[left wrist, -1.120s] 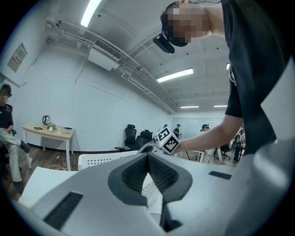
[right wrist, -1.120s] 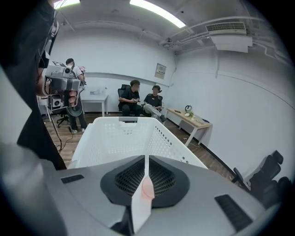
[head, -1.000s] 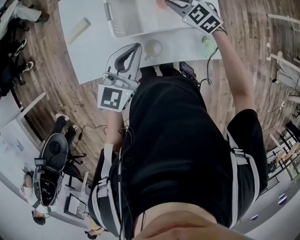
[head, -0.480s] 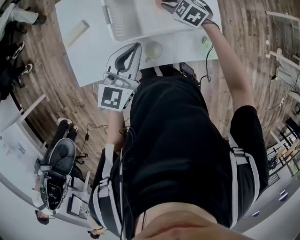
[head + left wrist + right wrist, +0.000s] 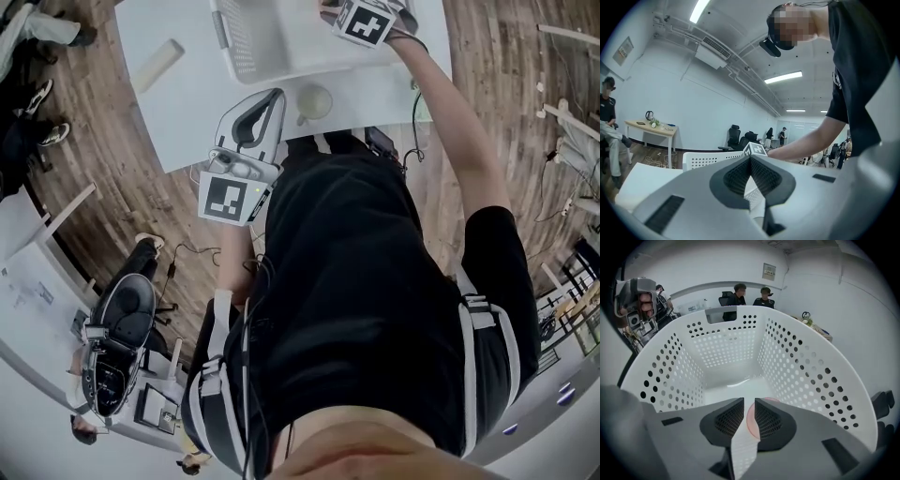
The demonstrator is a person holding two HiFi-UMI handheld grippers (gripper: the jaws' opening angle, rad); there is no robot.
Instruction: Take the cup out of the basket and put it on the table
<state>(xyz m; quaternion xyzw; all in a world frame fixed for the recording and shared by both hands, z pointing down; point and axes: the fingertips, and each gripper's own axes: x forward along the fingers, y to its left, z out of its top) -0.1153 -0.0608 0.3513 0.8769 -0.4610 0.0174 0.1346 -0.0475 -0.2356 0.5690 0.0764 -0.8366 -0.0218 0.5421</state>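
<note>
a: where do we place the cup [image 5: 750, 422]?
b: we note it on the basket [image 5: 801, 362] floor, straight ahead of the right gripper [image 5: 749, 400], pink rim in the narrow, opening gap, ungripped. the left gripper [image 5: 275, 95], closed and empty, sits well apart.

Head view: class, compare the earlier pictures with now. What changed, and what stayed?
The right gripper slid left, deeper over the basket; its jaws are opening, a pink round thing between them. The left gripper and the white cup on the table stayed put.
</note>
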